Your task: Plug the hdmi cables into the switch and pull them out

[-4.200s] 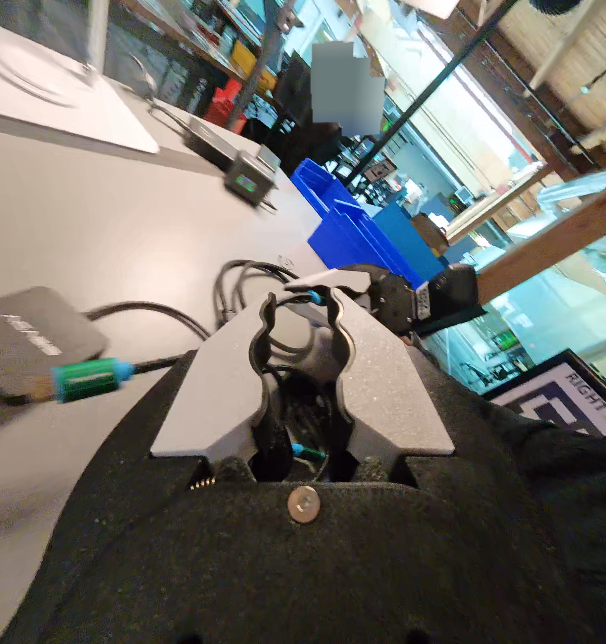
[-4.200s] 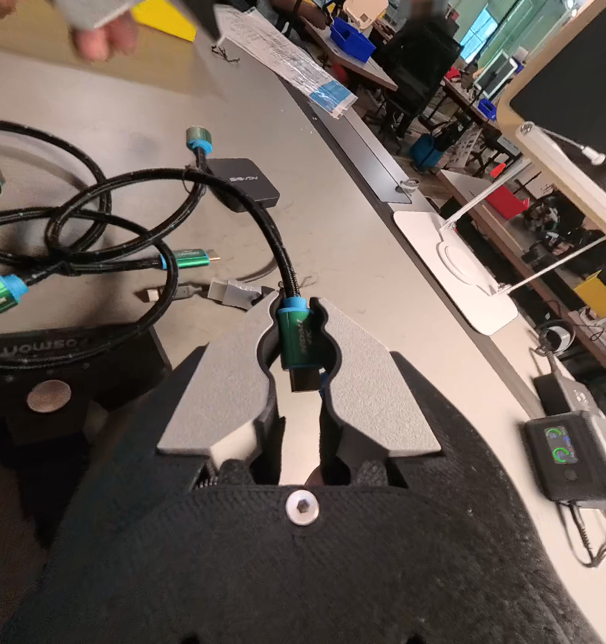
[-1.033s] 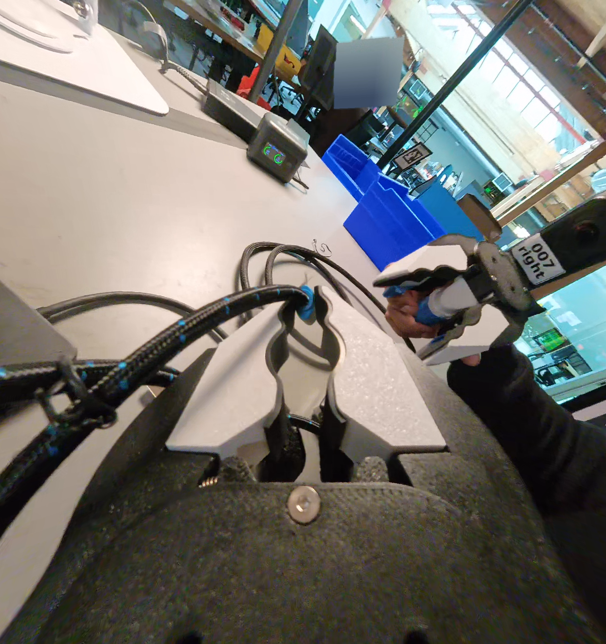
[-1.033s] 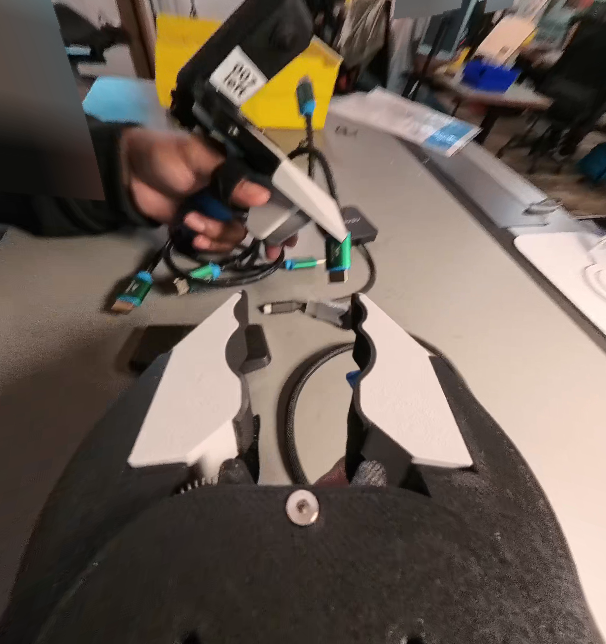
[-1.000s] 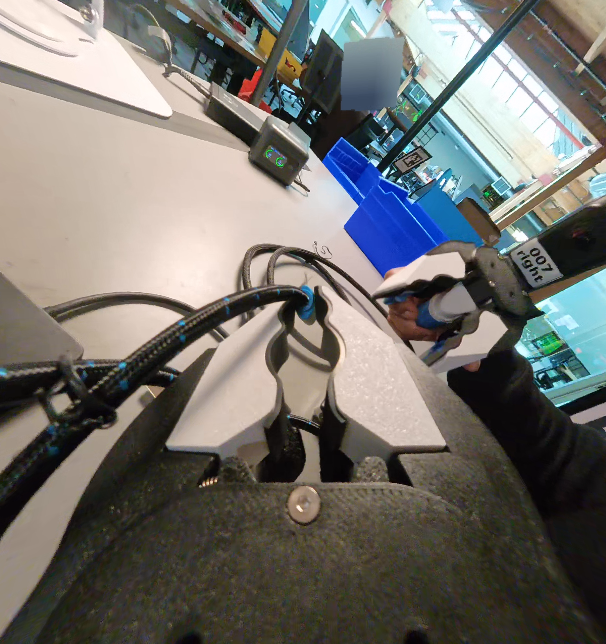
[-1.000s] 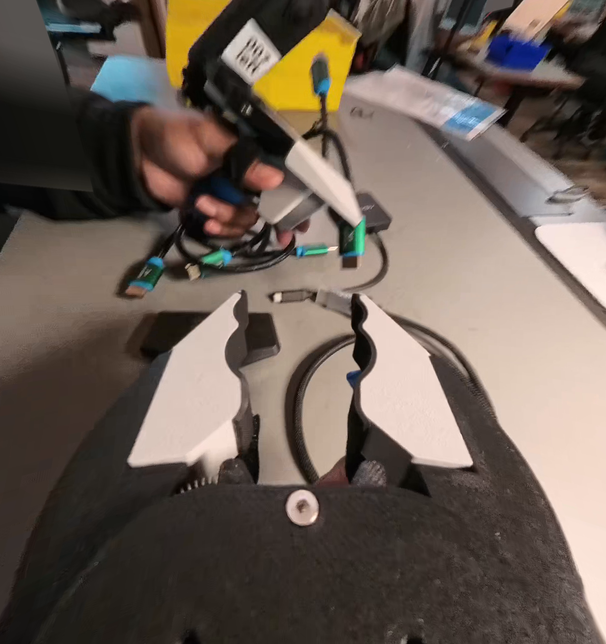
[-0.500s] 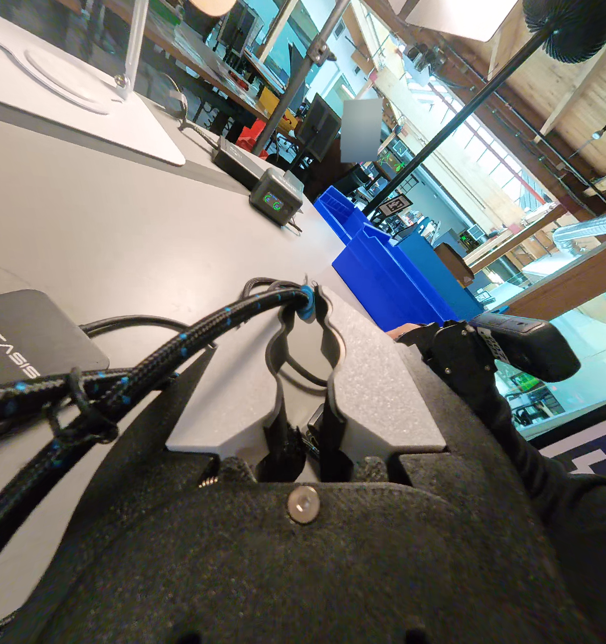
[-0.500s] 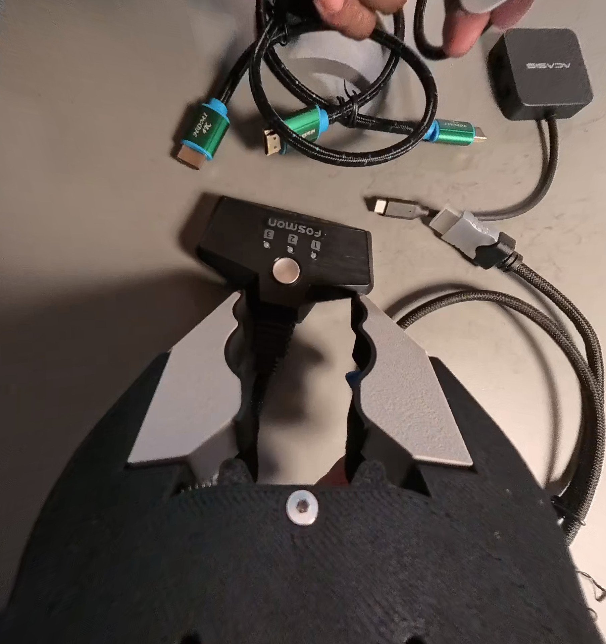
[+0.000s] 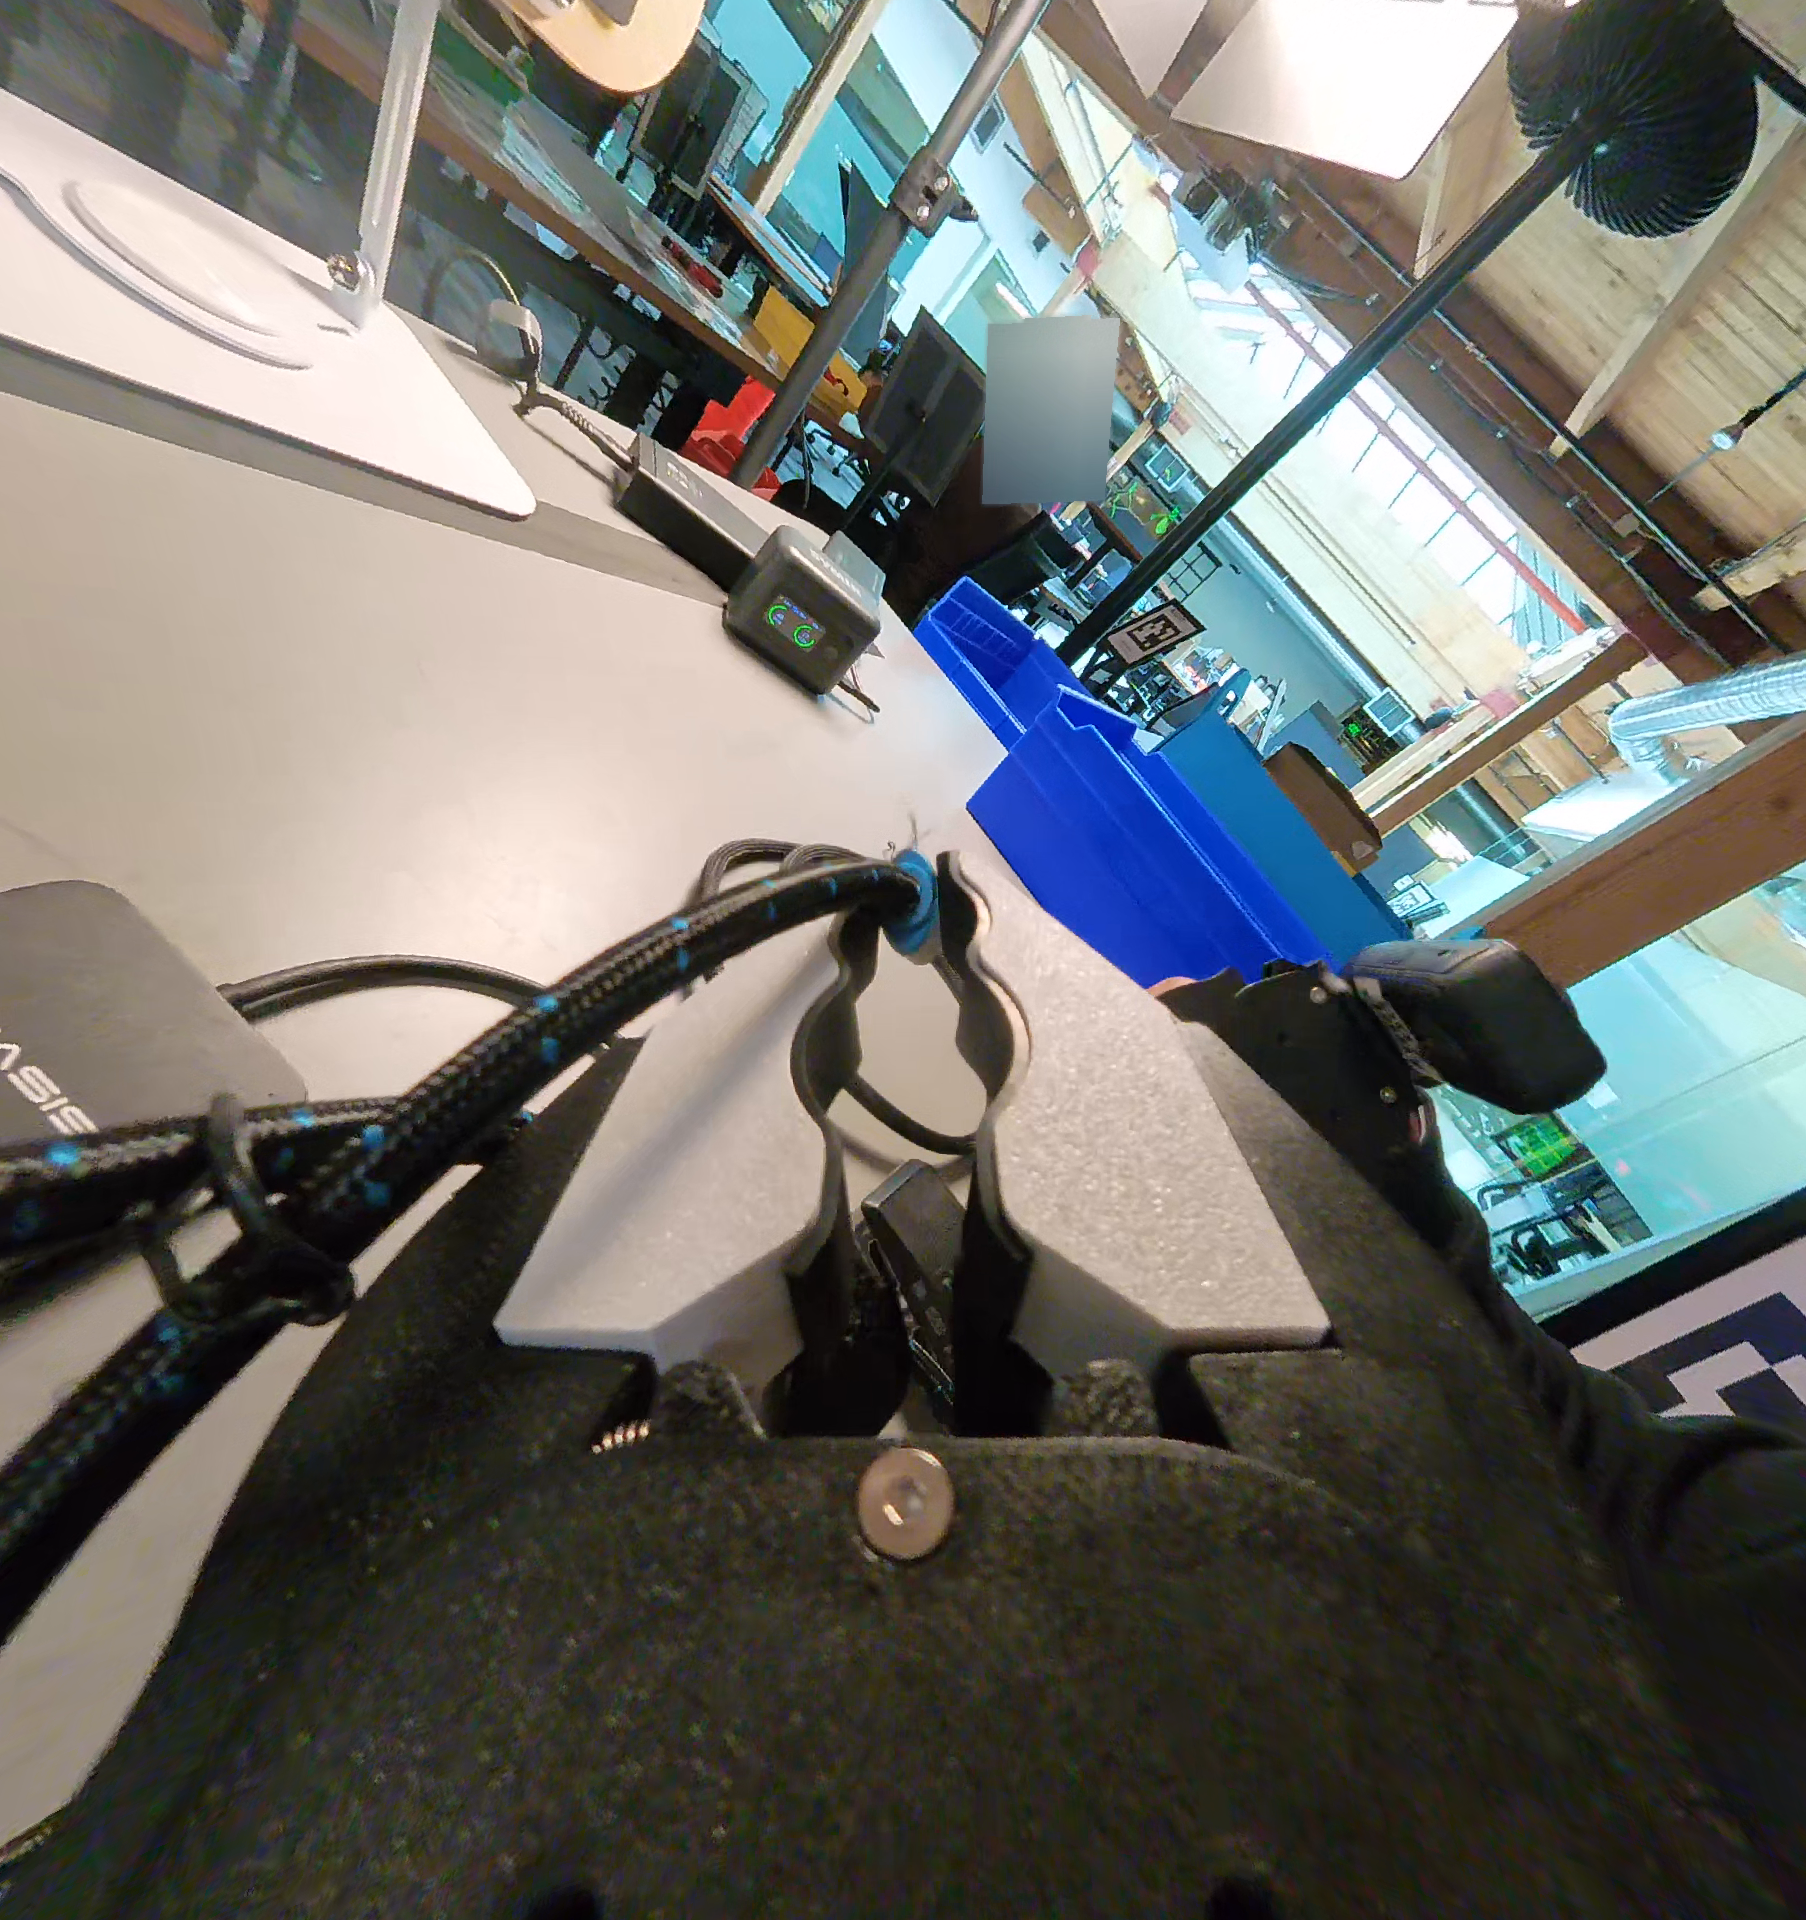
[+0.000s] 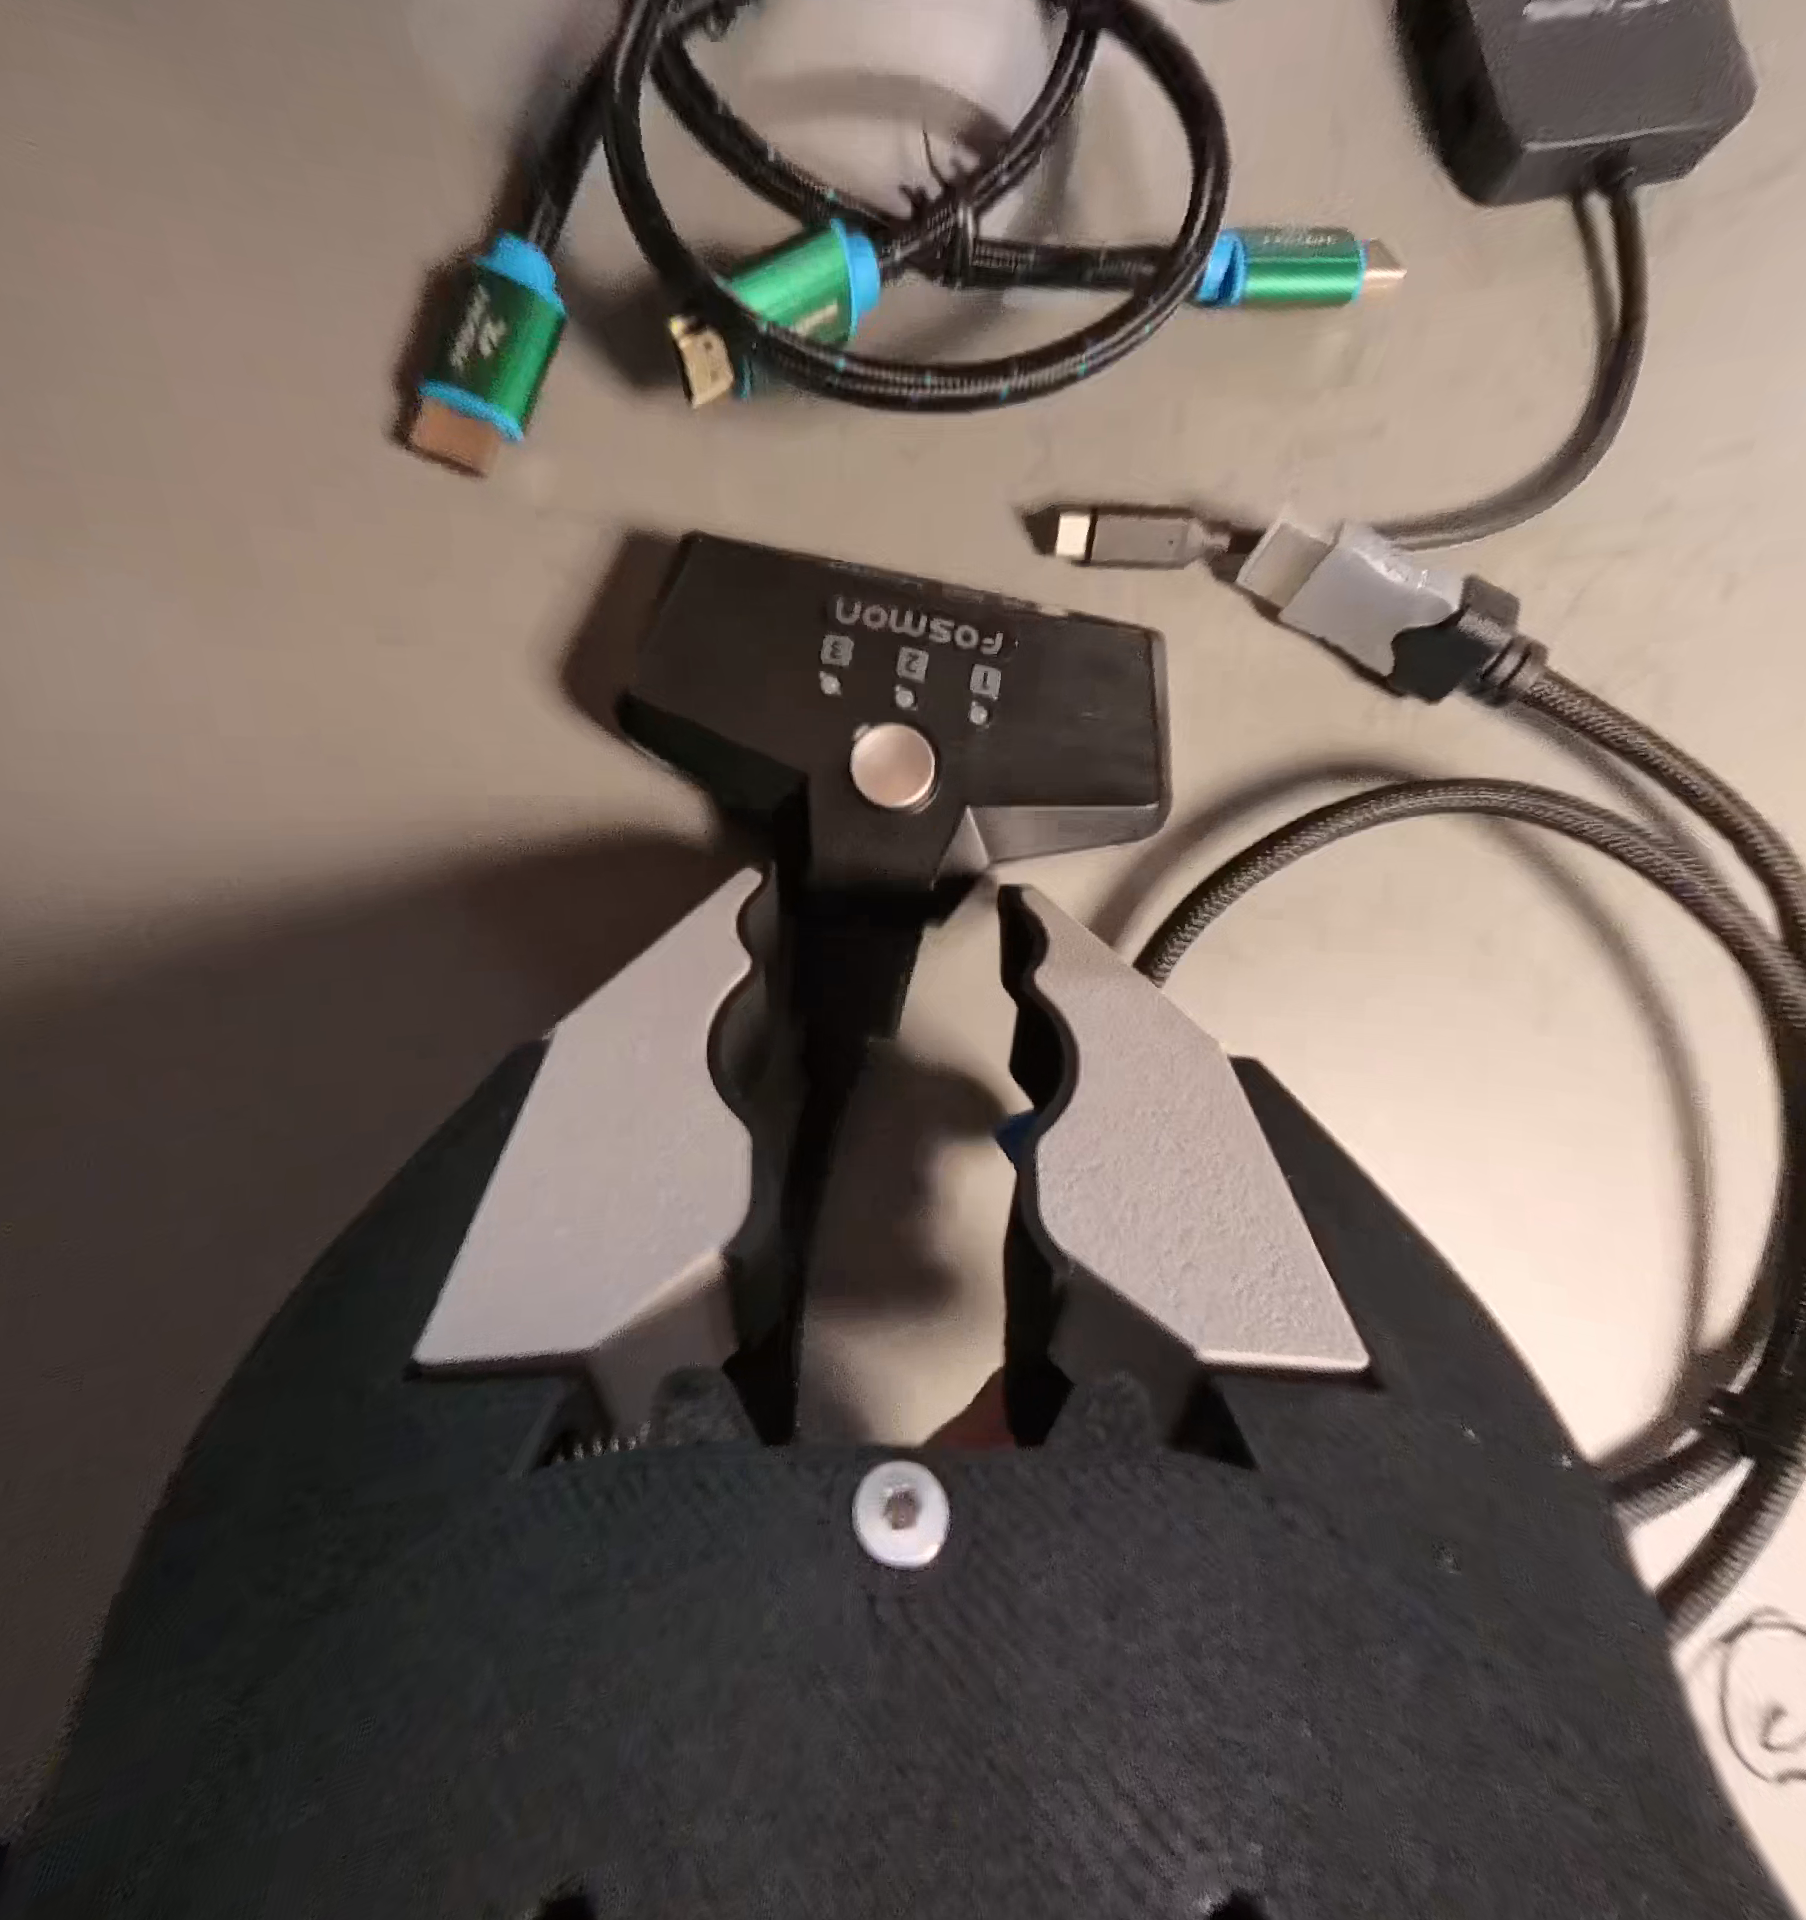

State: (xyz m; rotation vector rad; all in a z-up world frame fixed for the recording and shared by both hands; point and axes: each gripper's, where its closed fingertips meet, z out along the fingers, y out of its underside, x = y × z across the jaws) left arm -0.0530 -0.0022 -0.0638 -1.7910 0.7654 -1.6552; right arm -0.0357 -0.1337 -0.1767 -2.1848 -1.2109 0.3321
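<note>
The grey table (image 10: 203,260) carries everything. My right gripper (image 10: 878,914) hangs spread over the black switch (image 10: 878,675), its neck running between my jaws, the left finger (image 10: 608,1143) close alongside. I judge I should centre on that neck and clamp it so the body cannot slide. Three loose green plugs (image 10: 483,332) lie just beyond it. My left gripper (image 9: 904,904) pinches a braided hdmi cable (image 9: 566,1008) at its blue collar (image 9: 911,914), plug hidden; it must meet a port squarely.
</note>
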